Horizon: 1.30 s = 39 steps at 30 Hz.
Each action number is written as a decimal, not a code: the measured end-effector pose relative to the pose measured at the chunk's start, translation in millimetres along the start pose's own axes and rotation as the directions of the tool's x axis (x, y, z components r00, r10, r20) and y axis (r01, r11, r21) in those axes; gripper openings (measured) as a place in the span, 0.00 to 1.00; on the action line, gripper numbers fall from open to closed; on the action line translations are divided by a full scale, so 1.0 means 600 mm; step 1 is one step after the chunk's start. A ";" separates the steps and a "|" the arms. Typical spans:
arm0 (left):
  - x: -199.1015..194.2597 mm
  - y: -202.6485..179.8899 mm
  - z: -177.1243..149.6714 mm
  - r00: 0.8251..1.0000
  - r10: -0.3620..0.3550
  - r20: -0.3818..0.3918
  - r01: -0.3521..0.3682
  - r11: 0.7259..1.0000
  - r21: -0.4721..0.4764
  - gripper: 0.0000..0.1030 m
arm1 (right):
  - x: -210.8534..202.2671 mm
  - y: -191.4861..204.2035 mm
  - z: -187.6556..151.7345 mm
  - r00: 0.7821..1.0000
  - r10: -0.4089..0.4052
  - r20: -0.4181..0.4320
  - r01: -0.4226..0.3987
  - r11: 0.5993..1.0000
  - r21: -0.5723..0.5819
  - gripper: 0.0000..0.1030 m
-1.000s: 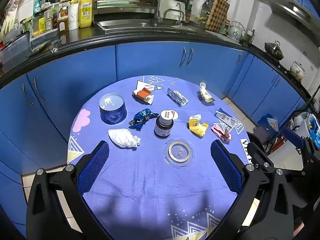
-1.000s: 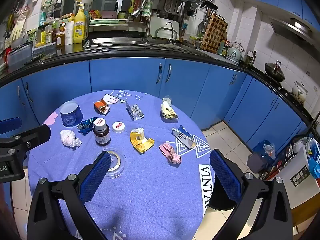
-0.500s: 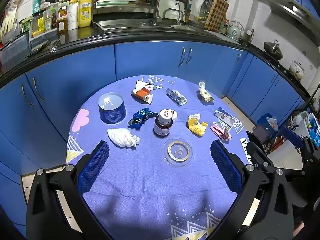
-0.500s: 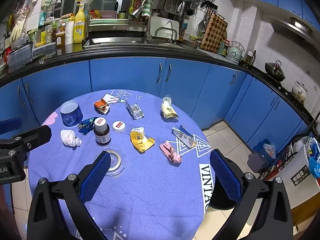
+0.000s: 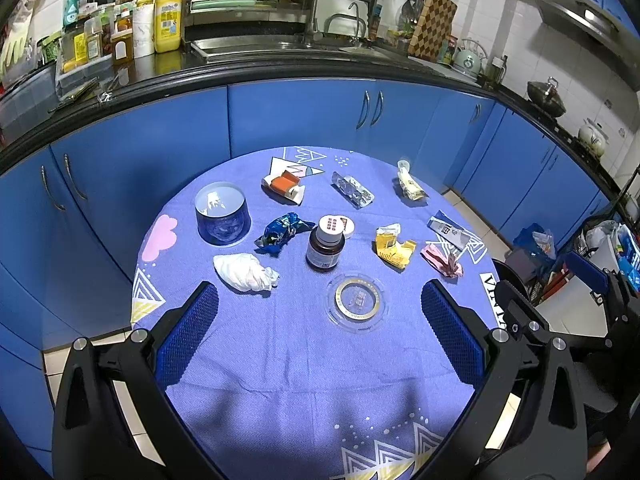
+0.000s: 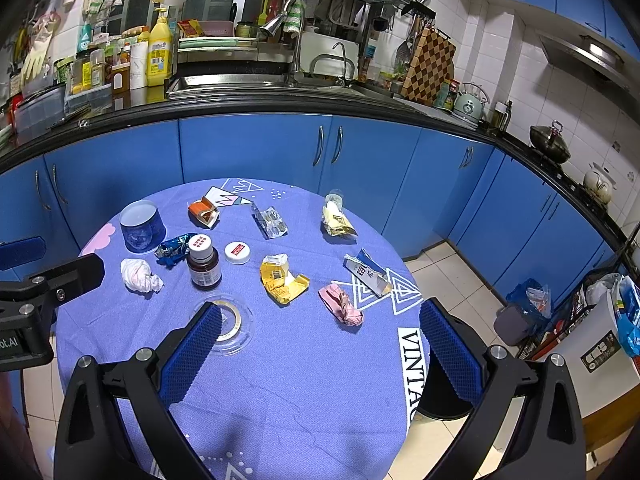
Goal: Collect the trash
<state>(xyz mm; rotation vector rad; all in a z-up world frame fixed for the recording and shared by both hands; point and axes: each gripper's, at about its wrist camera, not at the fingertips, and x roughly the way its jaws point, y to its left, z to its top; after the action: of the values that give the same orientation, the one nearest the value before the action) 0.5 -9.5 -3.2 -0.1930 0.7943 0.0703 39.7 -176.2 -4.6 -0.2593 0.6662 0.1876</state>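
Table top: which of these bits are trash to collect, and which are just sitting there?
Trash to collect:
crumpled tissue
blue foil wrapper
yellow wrapper
pink wrapper
empty blister pack
torn orange box
squeezed tube
flattened carton

Probably just lying about:
brown bottle
white cap
blue jar
clear lid

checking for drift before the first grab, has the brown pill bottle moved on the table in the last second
No. In the right wrist view the brown pill bottle sits just as before, left of the white cap and behind the clear lid.
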 end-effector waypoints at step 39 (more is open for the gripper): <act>0.004 0.014 0.000 1.000 -0.018 -0.007 0.018 1.000 -0.009 0.97 | -0.002 0.002 -0.002 1.000 0.002 0.002 -0.002 1.000 -0.009 0.94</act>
<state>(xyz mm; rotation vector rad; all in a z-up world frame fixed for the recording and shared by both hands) 1.3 -1.5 -6.2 -0.2093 0.7997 0.0563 37.8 -175.6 -4.6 -0.2671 0.6639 0.1930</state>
